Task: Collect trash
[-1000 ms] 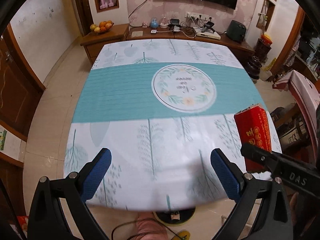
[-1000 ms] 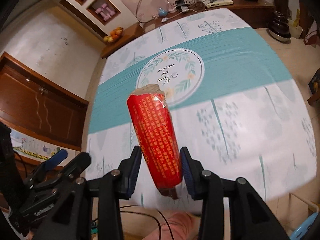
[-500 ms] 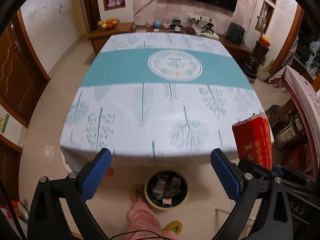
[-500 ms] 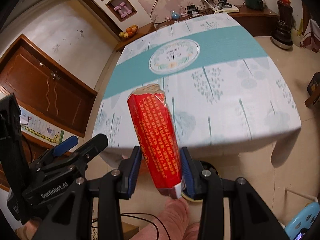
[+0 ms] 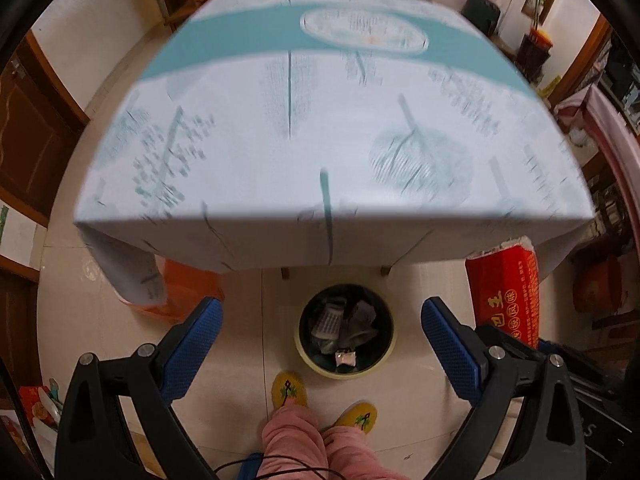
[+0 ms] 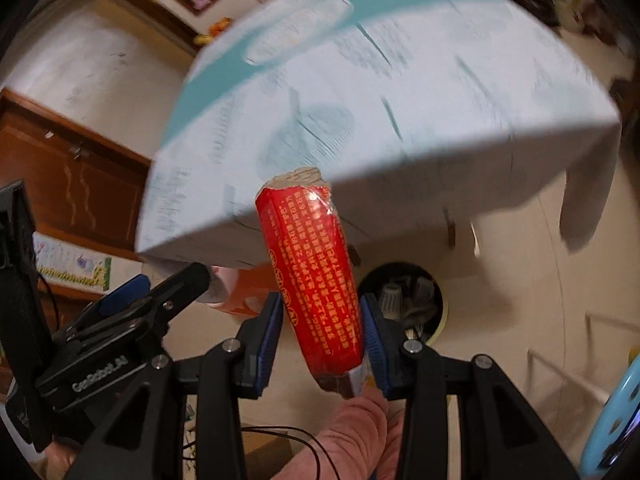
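My right gripper [image 6: 322, 330] is shut on a long red packet with yellow print [image 6: 314, 276], held upright; its torn top end points at the table edge. The packet also shows at the right of the left wrist view [image 5: 506, 290]. A round bin with a yellow rim [image 5: 346, 372], holding crumpled trash, stands on the floor under the table's front edge; in the right wrist view the bin [image 6: 434, 292] is just right of the packet. My left gripper [image 5: 322, 324] is open and empty, above the floor with the bin between its fingers.
The table with a white and teal cloth [image 5: 320, 120] overhangs the bin. An orange stool or bag [image 5: 188, 284] sits under the table at left. The person's pink trouser legs and yellow slippers [image 5: 290, 390] stand in front of the bin.
Both grippers have pulled back from the table and tilted down toward the floor. The bin is now fully in view and nearer. The red packet stays gripped.
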`<state>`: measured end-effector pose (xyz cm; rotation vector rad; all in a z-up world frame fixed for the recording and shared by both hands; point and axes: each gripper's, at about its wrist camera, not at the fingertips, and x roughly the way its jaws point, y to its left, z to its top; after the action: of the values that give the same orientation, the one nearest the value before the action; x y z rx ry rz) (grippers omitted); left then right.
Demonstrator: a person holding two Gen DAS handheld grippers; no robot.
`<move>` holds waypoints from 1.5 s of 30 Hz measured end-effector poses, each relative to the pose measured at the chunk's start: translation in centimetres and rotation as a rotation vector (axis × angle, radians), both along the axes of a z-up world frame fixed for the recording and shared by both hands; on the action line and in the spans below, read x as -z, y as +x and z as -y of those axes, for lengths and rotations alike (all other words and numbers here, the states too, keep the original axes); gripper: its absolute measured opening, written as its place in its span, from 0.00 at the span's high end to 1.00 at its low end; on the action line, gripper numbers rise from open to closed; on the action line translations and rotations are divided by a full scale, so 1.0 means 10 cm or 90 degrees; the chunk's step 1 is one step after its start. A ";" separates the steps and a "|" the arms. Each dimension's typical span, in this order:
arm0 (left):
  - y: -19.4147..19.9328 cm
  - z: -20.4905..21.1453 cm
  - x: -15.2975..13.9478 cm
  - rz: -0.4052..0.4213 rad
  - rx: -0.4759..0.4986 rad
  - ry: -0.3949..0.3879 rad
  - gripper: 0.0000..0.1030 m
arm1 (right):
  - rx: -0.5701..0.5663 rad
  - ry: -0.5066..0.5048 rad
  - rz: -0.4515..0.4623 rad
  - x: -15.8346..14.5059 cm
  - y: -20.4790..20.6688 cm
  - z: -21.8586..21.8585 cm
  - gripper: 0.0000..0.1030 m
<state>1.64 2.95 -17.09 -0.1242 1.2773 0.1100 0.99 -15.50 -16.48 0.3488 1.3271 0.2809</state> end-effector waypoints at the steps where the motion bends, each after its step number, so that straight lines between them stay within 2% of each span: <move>1: 0.02 -0.02 0.12 -0.006 0.002 0.000 0.04 | 0.012 0.000 -0.013 0.13 0.00 0.01 0.61; 5: 0.10 -0.08 0.65 -0.030 0.011 -0.004 0.04 | 0.062 -0.006 -0.077 0.83 -0.01 0.04 0.61; 11: 0.14 -0.17 1.45 -0.055 0.039 -0.001 0.04 | 0.119 -0.035 -0.127 1.76 -0.04 0.06 0.57; 16: 0.10 -0.23 1.98 -0.079 0.055 -0.003 0.04 | 0.162 -0.038 -0.152 2.36 -0.04 0.06 0.52; 19: 0.09 -0.25 2.19 -0.088 0.055 -0.008 0.04 | 0.183 -0.040 -0.164 2.66 0.00 0.04 0.52; 21: 0.07 -0.25 2.30 -0.094 0.054 -0.011 0.04 | 0.192 -0.034 -0.171 2.83 0.04 0.03 0.44; 22: 0.06 -0.25 2.34 -0.096 0.054 -0.012 0.04 | 0.195 -0.035 -0.174 2.89 0.05 0.02 0.35; 24: 0.03 -0.25 2.40 -0.099 0.052 -0.014 0.04 | 0.194 -0.042 -0.175 2.96 0.08 0.00 0.31; 30: -0.01 -0.28 2.46 -0.099 0.045 -0.022 0.04 | 0.159 -0.061 -0.166 3.06 0.09 -0.09 0.31; 40: 0.01 -0.30 2.37 -0.080 0.020 -0.029 0.04 | 0.107 -0.090 -0.121 3.00 0.14 -0.19 0.31; 45: -0.02 -0.27 2.23 -0.073 0.016 -0.033 0.04 | 0.103 -0.090 -0.099 2.85 0.13 -0.18 0.31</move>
<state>1.41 5.66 -39.43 -0.1480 1.3964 0.0627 2.31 -13.66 -45.00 0.3612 1.4533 0.0241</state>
